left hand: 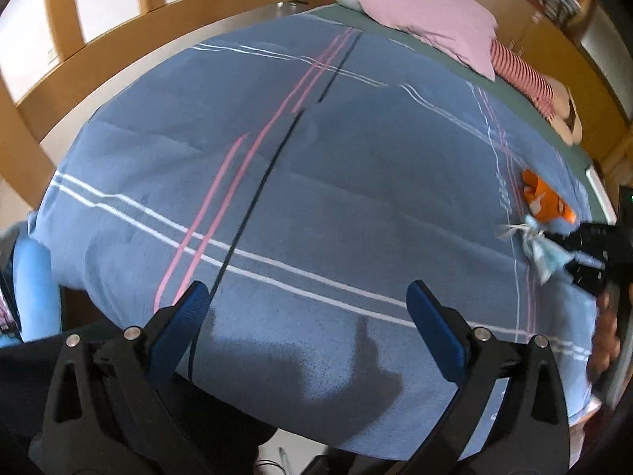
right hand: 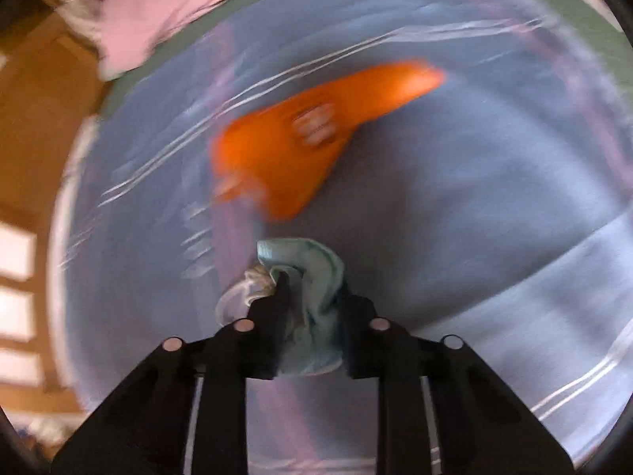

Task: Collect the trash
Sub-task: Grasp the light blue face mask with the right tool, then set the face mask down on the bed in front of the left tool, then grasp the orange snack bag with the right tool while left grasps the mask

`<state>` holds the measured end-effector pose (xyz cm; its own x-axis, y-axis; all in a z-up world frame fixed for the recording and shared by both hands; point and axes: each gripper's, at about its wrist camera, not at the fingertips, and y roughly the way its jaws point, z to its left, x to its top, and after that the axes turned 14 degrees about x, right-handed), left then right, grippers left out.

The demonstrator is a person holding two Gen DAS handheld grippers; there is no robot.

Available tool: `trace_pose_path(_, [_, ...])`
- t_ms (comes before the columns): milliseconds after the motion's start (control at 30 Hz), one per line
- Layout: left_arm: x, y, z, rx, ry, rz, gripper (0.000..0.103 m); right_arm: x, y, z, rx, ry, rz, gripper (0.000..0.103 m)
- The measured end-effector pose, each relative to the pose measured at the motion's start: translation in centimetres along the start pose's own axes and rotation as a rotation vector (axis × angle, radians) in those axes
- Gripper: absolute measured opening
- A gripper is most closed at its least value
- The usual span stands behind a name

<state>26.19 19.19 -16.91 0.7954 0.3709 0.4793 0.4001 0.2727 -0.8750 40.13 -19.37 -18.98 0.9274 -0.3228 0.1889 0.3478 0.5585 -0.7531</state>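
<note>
A crumpled light-blue face mask (right hand: 320, 261) with white ear loops is pinched between the black jaws of my right gripper (right hand: 312, 289), just above the blue striped bedspread (right hand: 474, 206). An orange snack wrapper (right hand: 285, 150) lies on the bedspread just beyond it, blurred. In the left wrist view the same mask (left hand: 540, 251) and right gripper (left hand: 589, 253) are at the far right, with the orange wrapper (left hand: 544, 202) beside them. My left gripper (left hand: 307, 293) hovers wide open over the near part of the bedspread (left hand: 316, 182), its blue pads holding nothing.
A pink pillow (left hand: 431, 19) and a red-striped soft toy (left hand: 522, 71) lie at the head of the bed. Wooden doors (left hand: 59, 27) stand along the left side. A light-blue object (left hand: 31, 277) sits off the bed's left edge.
</note>
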Motion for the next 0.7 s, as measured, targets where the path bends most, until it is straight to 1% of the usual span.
trace_pose_path(33, [0.0,-0.2,0.4,-0.002,-0.02,-0.005,0.099,-0.5,0.3,0.6,0.052,-0.007,0.031,0.022])
trace_pose_path(67, [0.0,-0.3,0.6,-0.004,-0.03,-0.007,0.099,-1.6,0.9,2.0,0.124,-0.037,0.1,0.022])
trace_pose_path(100, [-0.1,-0.4,0.9,-0.01,-0.042,-0.005,0.099,-2.8,1.6,3.4,0.174,-0.081,0.172,0.022])
trace_pose_path(133, [-0.2,-0.3,1.0,-0.014,-0.046,0.001,0.099,-4.6,2.4,5.6,0.218,-0.155,0.272,0.023])
trace_pose_path(167, [-0.3,-0.2,1.0,-0.02,-0.049,0.012,0.099,-5.0,2.7,6.2,0.224,-0.182,0.298,0.028])
trace_pose_path(200, [-0.4,-0.1,1.1,-0.023,-0.049,0.023,0.099,-6.1,2.7,7.8,0.22,-0.259,0.338,0.045])
trace_pose_path(233, [-0.4,0.1,1.2,-0.024,-0.049,0.029,0.099,-6.5,2.2,9.0,0.187,-0.33,0.322,0.057])
trace_pose_path(267, [-0.4,0.2,1.1,-0.025,-0.046,0.033,0.099,-6.4,1.8,9.3,0.173,-0.35,0.302,0.08])
trace_pose_path(300, [-0.5,0.2,1.0,-0.024,-0.043,0.033,0.099,-5.8,0.8,9.6,0.139,-0.38,0.234,0.089])
trace_pose_path(333, [-0.7,0.1,0.9,-0.024,-0.039,0.03,0.099,-5.3,0.0,9.5,0.117,-0.383,0.185,0.089])
trace_pose_path(367, [-0.7,0.1,1.0,-0.028,-0.036,0.029,0.099,-3.9,-0.9,8.9,0.081,-0.343,0.11,0.089])
trace_pose_path(400, [-0.7,0.0,0.7,-0.033,-0.031,0.029,0.099,-2.4,-1.8,7.6,0.053,-0.26,0.03,0.09])
trace_pose_path(433, [-0.8,0.0,0.5,-0.037,-0.023,0.028,0.099,-0.3,-2.5,5.7,0.034,-0.133,-0.064,0.09])
trace_pose_path(467, [-0.8,0.0,0.2,-0.037,-0.015,0.028,0.099,0.4,-2.6,5.1,0.026,-0.088,-0.094,0.091])
trace_pose_path(500, [-0.9,0.0,-0.1,-0.035,-0.005,0.028,0.099,2.3,-3.0,2.8,-0.002,0.061,-0.187,0.091])
trace_pose_path(533, [-1.0,0.0,-0.5,-0.034,0.01,0.028,0.099,2.7,-2.9,2.4,-0.005,0.085,-0.2,0.091])
trace_pose_path(567, [-1.1,0.1,-0.8,-0.033,0.017,0.027,0.099,3.8,-2.8,1.5,-0.014,0.162,-0.244,0.091])
trace_pose_path(600, [-1.1,0.1,-1.1,-0.033,0.024,0.028,0.099,5.1,-2.4,0.8,-0.023,0.213,-0.276,0.091])
trace_pose_path(700, [-0.9,0.6,-1.9,-0.034,0.036,0.038,0.099,7.3,-1.1,-1.0,-0.051,0.271,-0.305,0.091])
